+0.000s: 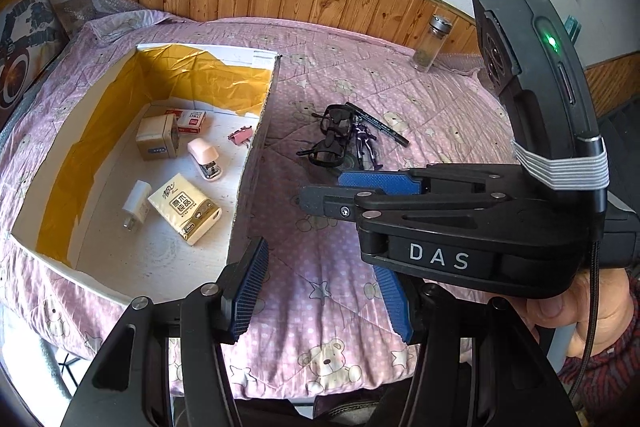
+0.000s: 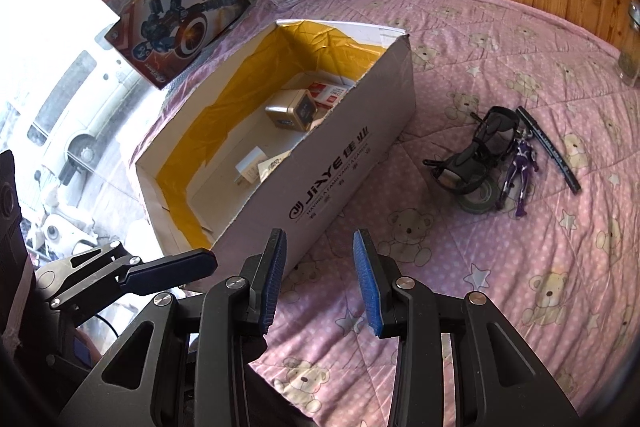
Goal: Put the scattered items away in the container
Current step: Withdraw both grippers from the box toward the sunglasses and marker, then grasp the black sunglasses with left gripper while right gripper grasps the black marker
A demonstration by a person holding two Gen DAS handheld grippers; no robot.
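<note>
Grippers L (image 1: 320,291) & R (image 2: 320,279) jaws apart, empty; sunglasses (image 2: 476,151), figure (image 2: 520,171) beside box (image 2: 340,155)

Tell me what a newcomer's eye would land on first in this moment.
The open cardboard box with its yellow lining, already holding small items, sits on the pink bear-print quilt. Right of it lies a dark cluster: sunglasses, a purple figurine and a black pen. Both claws, left and right, hang open and empty.

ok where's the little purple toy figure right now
The purple figure lies on the pink quilt, right of the box in the right wrist view, between the black sunglasses and the black pen.
</note>
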